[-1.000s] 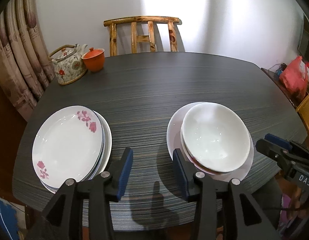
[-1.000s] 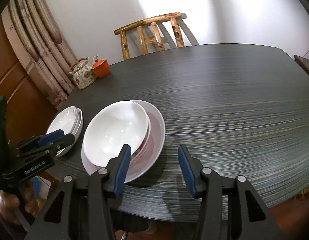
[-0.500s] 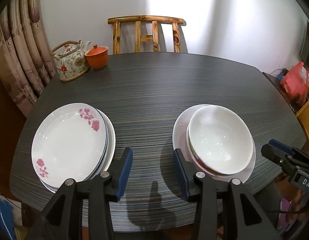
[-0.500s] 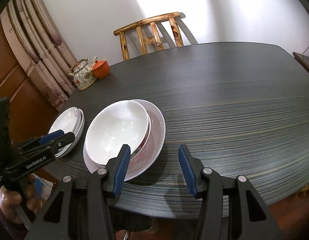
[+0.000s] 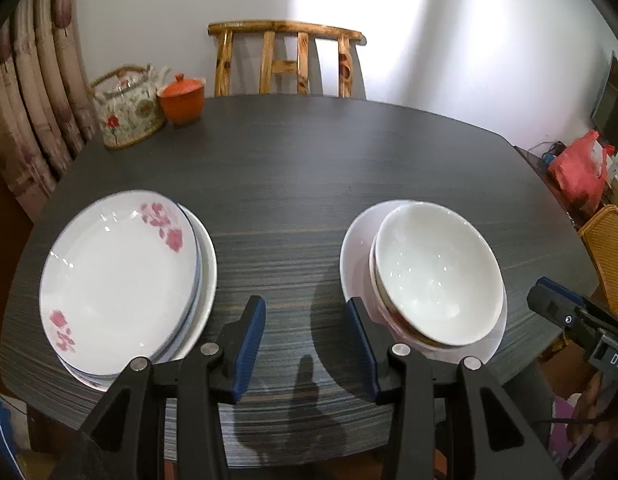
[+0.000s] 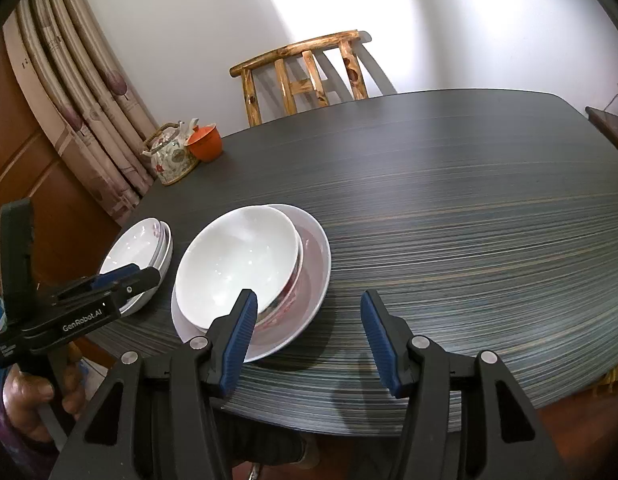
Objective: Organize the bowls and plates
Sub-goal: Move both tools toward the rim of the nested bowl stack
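While both tools hover above the near edge of the dark striped worktop [image 5: 309, 184], neither holds anything. The left gripper [image 5: 305, 344] has its jaws spread wide over bare wood, between the two piles of crockery. The right gripper [image 6: 309, 340] is likewise agape, its left blue pad in front of the rim of the white bowl [image 6: 237, 268] in the right wrist view; whether it touches the rim cannot be told.

The stack of plates [image 5: 121, 284] sits at the near left corner of the worktop, its top plate white with pink flowers and a thin blue rim, the ones beneath offset slightly to the right. Well apart from it, toward the near right edge, lies a wide white plate [image 5: 355, 248] carrying nested bowls: the plain white bowl uppermost and another bowl [image 6: 293, 288] with a reddish pattern showing just beneath it. The bowls sit off-centre on that plate.

At the far left corner stand a floral teapot [image 5: 129, 112] with a hoop handle and, just beside it, an orange lidded cup [image 5: 183, 100]. A wooden chair [image 5: 285, 60] is drawn up at the far edge, against a white wall. Patterned curtains [image 5: 33, 92] hang to the left.
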`<state>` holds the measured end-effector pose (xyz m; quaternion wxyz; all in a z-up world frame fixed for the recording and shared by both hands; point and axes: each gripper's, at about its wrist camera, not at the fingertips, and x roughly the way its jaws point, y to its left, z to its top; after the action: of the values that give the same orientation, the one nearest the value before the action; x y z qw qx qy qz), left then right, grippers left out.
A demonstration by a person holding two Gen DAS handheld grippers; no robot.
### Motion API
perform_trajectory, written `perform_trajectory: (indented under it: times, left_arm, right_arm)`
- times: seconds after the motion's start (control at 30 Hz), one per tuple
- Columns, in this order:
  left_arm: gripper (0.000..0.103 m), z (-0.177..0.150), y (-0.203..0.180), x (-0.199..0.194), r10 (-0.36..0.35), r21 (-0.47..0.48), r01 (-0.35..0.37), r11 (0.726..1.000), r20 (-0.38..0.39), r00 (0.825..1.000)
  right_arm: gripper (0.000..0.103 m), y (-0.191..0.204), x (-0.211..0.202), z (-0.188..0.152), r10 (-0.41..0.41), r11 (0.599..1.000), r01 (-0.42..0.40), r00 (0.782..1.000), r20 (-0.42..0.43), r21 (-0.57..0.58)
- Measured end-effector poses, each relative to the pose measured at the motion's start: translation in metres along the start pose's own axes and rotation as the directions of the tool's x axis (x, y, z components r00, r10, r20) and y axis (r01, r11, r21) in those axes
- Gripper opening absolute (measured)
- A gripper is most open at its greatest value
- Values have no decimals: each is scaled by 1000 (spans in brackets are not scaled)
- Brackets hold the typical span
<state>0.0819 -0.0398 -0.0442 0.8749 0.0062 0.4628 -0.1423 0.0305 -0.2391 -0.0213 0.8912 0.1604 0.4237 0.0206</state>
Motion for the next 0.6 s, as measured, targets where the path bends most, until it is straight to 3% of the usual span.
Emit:
perform_trajectory:
  times: [0.6]
  left_arm:
    - [44, -7, 20, 28, -124, -151, 104, 983, -130, 984]
  right_arm:
    - [52, -22, 5, -5, 16, 998, -15, 1000, -19, 63]
